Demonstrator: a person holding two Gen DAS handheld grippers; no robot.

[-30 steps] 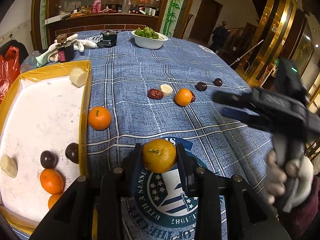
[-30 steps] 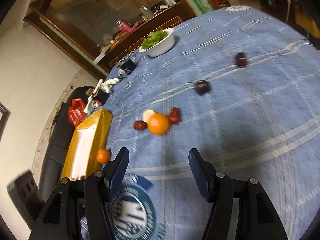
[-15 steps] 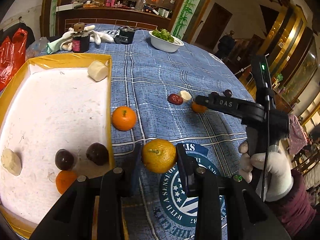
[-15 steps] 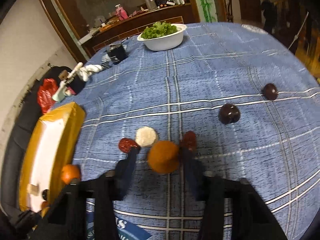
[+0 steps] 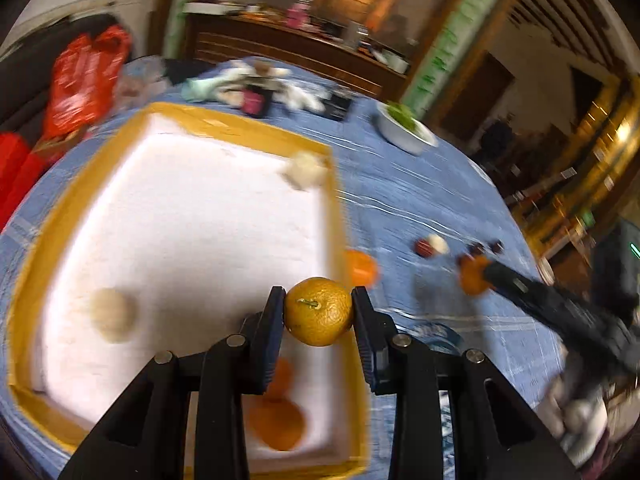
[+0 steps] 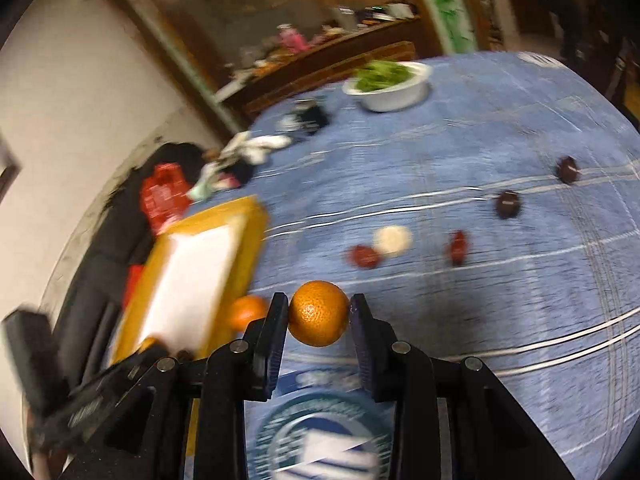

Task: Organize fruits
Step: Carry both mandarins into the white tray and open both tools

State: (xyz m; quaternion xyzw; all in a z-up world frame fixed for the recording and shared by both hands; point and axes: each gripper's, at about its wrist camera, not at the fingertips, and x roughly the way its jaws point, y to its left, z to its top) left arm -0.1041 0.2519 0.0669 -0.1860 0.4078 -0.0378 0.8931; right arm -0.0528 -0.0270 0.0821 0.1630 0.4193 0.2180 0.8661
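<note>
A round table under a blue plaid cloth (image 6: 460,152) carries everything. In the right wrist view, a yellow-rimmed white tray (image 6: 200,272) sits at nine o'clock, a loose orange (image 6: 246,312) just beside its near corner. Toward one o'clock from centre lie two red dates (image 6: 363,257) with a pale round piece (image 6: 394,239) touching one. Two dark fruits (image 6: 508,205) rest at three o'clock. A white bowl of greens (image 6: 390,84) stands at twelve, gloves and dark clutter (image 6: 260,148) at eleven.

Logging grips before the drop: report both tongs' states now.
Left tongs: closed on a round yellow-orange mandarin with a stem.
Right tongs: closed on a round bright orange mandarin.
</note>
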